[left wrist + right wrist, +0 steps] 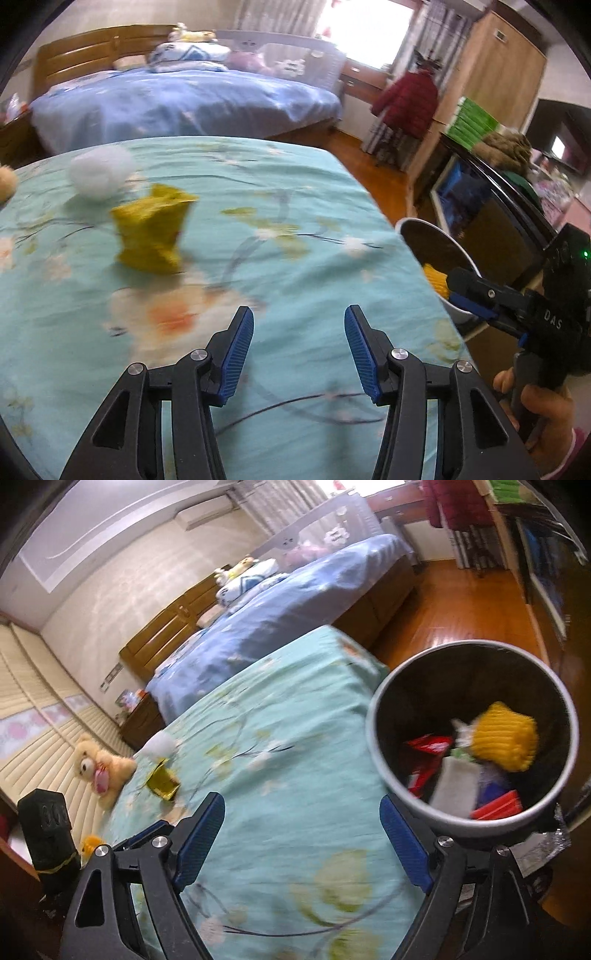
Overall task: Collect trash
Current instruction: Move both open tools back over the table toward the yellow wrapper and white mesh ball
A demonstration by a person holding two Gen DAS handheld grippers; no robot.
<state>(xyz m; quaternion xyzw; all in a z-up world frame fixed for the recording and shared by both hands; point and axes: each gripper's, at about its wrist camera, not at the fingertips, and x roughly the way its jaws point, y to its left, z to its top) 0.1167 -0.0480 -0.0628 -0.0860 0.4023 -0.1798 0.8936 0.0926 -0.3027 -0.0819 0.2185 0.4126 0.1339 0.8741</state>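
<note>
Yellow wrapper [151, 230] lies ahead-left of the open, empty left gripper [299, 354]; right gripper [303, 842] gapes beside the trash bin [373, 738]; bin contents blurred.

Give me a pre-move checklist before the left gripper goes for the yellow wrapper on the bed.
1. Left gripper open and holding nothing: ok.
2. Yellow wrapper free on the sheet, nothing on it: ok.
3. White ball touching the wrapper: cannot tell.
4. Path across the teal sheet unobstructed: ok.
5. Right gripper open, holding nothing: ok.
6. Bin has room above its trash: ok.
</note>
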